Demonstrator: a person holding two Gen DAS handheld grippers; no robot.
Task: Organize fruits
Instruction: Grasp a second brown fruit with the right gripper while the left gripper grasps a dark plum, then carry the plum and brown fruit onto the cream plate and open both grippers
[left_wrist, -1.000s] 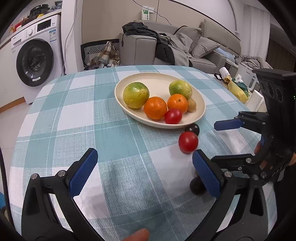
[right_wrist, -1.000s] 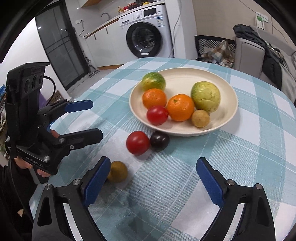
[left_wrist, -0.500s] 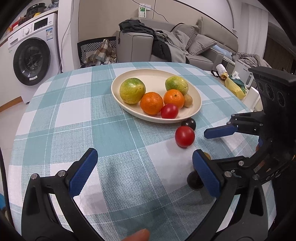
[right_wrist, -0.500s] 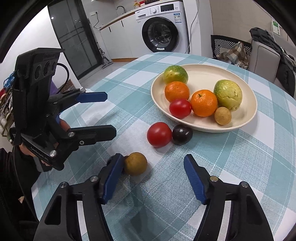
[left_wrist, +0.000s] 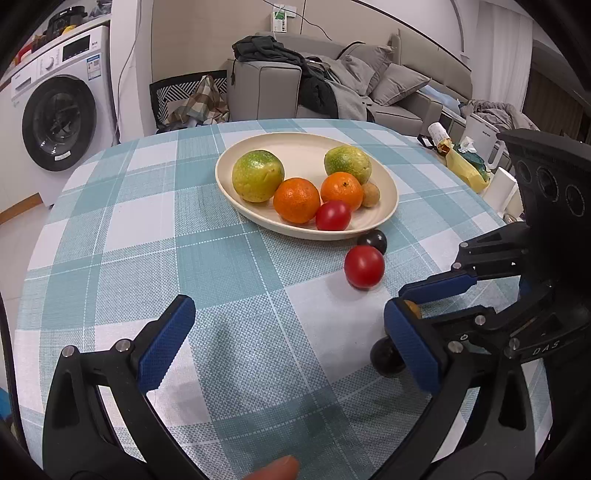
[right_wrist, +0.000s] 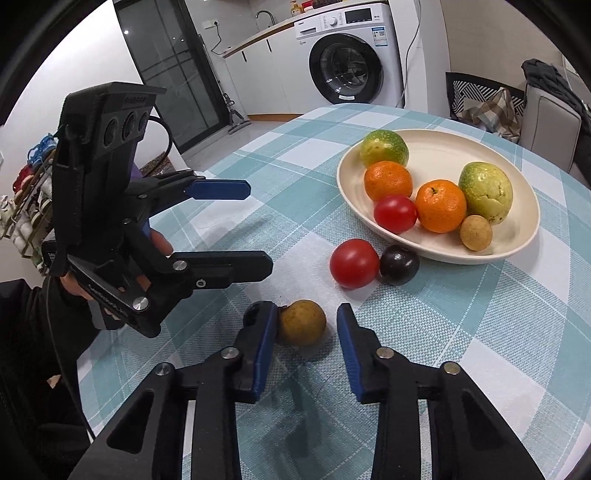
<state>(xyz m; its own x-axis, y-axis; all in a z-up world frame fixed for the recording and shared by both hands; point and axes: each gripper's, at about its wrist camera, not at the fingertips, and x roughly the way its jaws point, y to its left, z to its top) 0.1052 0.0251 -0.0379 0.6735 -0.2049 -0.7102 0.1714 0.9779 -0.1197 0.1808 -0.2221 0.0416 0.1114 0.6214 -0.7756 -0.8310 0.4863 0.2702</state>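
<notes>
Closing in, my right gripper (right_wrist: 306, 332) now brackets the brown fruit (right_wrist: 302, 322) on the tablecloth (right_wrist: 461, 332), jaws narrowed, not yet clamped; left gripper (left_wrist: 288, 339) hovers spread wide. Plate (right_wrist: 517, 243) awaits.

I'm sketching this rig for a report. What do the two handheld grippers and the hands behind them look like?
Both grippers, left and right, are black plastic frames with silver screws and ribbed blue finger pads. Each body has a boxy top with three round holes. A black cable trails from the left one, held by a hand in a dark sleeve.
</notes>
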